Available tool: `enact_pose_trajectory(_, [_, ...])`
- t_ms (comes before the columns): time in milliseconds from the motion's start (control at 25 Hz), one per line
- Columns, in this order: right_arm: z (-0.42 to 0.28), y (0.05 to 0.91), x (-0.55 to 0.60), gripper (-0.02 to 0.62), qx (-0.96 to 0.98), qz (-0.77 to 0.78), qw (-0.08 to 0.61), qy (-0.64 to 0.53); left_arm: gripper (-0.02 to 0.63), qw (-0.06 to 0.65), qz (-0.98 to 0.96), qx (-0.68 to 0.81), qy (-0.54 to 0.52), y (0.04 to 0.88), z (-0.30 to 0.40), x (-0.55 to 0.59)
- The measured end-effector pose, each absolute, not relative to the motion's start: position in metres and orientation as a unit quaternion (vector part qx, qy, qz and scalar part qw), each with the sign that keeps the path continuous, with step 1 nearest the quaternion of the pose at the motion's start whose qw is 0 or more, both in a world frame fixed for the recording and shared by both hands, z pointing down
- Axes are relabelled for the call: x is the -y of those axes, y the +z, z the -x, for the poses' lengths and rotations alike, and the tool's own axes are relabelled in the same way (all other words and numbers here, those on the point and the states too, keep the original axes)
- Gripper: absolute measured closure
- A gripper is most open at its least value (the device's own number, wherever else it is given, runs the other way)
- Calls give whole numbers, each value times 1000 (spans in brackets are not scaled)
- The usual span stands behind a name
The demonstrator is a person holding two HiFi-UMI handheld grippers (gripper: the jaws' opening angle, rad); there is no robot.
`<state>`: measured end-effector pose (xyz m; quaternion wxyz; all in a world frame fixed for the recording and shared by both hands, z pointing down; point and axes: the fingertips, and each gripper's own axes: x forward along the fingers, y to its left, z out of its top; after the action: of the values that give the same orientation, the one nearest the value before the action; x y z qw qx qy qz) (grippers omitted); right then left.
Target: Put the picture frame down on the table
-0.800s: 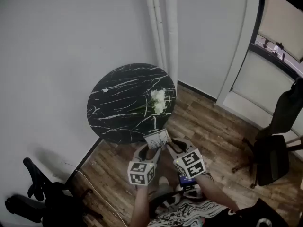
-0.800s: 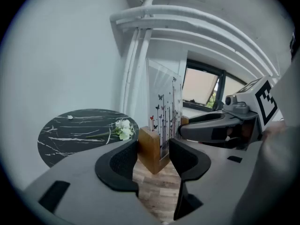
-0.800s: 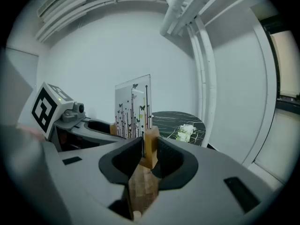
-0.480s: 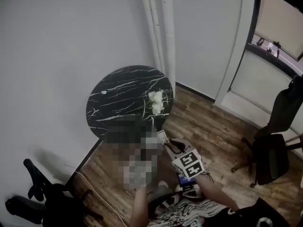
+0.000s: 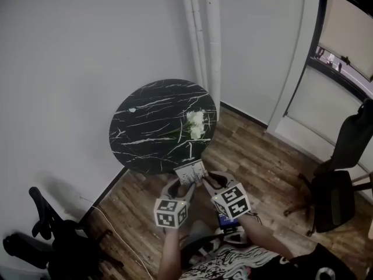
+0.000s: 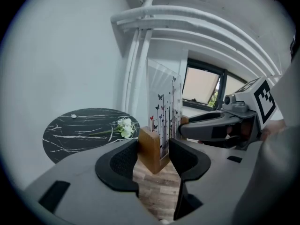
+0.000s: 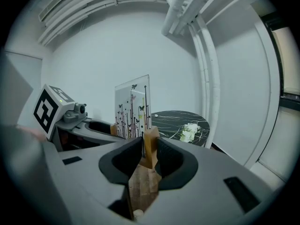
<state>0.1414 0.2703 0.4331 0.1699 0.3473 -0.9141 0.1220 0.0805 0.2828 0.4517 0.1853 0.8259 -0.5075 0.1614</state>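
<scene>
Table [image 5: 145,130], round and black-veined, is standing by the wall. Left gripper [image 5: 182,186] and right gripper [image 5: 208,183] are meeting just short of its near edge, over the floor [image 5: 262,162]. Together they are holding the frame [image 5: 192,172] upright in the air, off the table. The left jaws are clamping wide on one end of its wooden base, the right jaws narrower on the other. Flowers [image 5: 196,124] are lying by the table's right edge.
</scene>
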Motion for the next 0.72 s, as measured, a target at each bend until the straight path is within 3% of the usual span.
enact_pose_trajectory(720, [-114,451,-198,495,910,-347,190,128,383,196,-828,501,162,470,-54,-209])
